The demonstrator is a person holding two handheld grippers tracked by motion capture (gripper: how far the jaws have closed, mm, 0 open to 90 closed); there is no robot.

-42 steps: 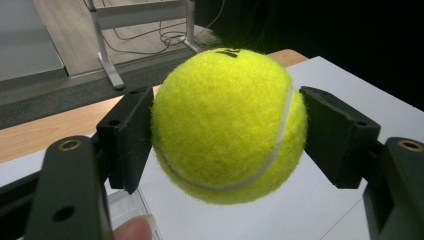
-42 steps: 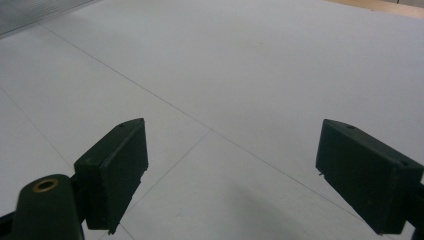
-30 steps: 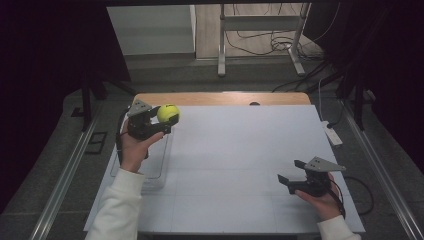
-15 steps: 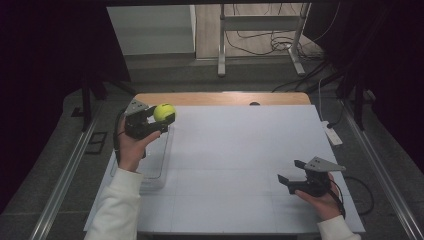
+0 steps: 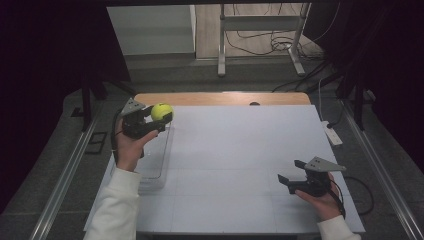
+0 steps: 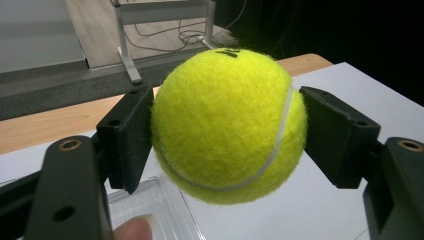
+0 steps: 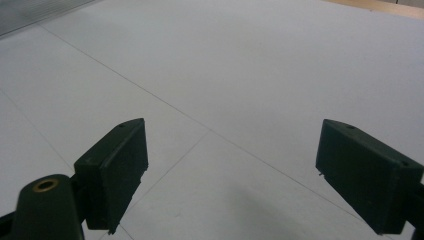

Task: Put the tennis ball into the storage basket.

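My left hand-held gripper [image 6: 227,137] pinches the fuzzy yellow tennis ball [image 6: 227,125] at its middle (light, squashy, not slippery). My right hand-held gripper [image 7: 245,175] is spread wide, holding nothing.

left gripper [image 5: 159,119]: at the table's far left corner, jaws clamped on the tennis ball [image 5: 161,111], held above the clear tray [image 5: 156,160]
right gripper [image 5: 292,173]: near right, jaws apart, low over the white table [image 5: 235,150]
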